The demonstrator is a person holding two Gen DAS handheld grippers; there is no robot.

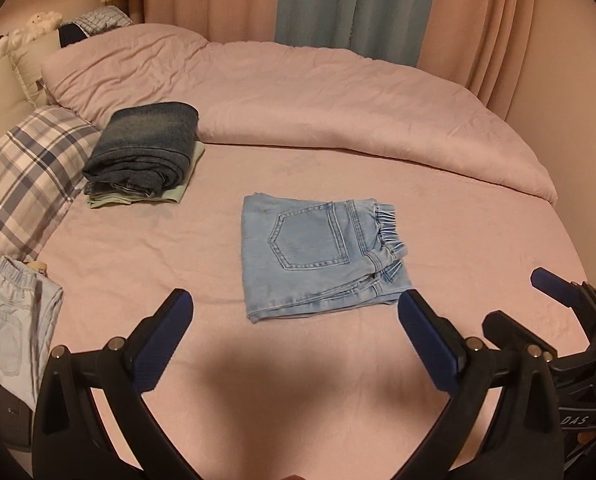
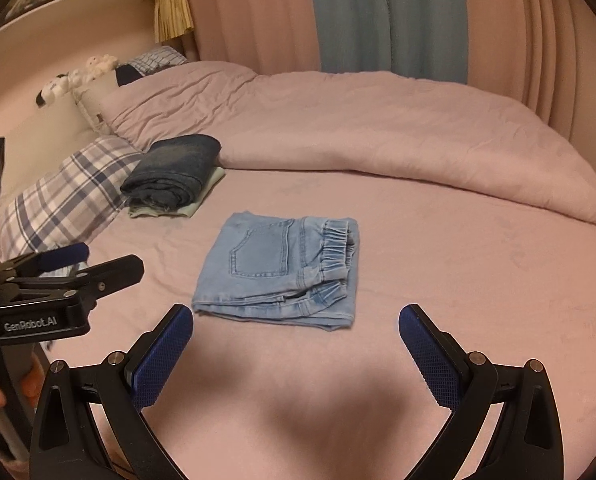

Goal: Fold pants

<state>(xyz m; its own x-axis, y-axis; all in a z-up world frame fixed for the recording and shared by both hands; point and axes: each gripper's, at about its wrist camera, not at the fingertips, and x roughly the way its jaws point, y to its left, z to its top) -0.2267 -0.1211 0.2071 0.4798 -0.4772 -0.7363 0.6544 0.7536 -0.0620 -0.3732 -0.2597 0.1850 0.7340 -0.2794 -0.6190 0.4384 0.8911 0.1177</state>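
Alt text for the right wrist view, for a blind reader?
Folded light blue jeans lie on a pink bed, just beyond the open, empty right gripper. The left gripper shows at left; a darker folded stack sits farther back.

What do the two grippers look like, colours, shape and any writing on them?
Both are alike: black frames with silver pins. The left gripper has two angled black fingers faced with blue textured pads; the right gripper matches. White lettering reads GenRobot.AI on the left gripper's body in the right view. No cables or sleeves show.

Light blue denim pants [image 1: 318, 258], folded square, back pocket up, flat on bed
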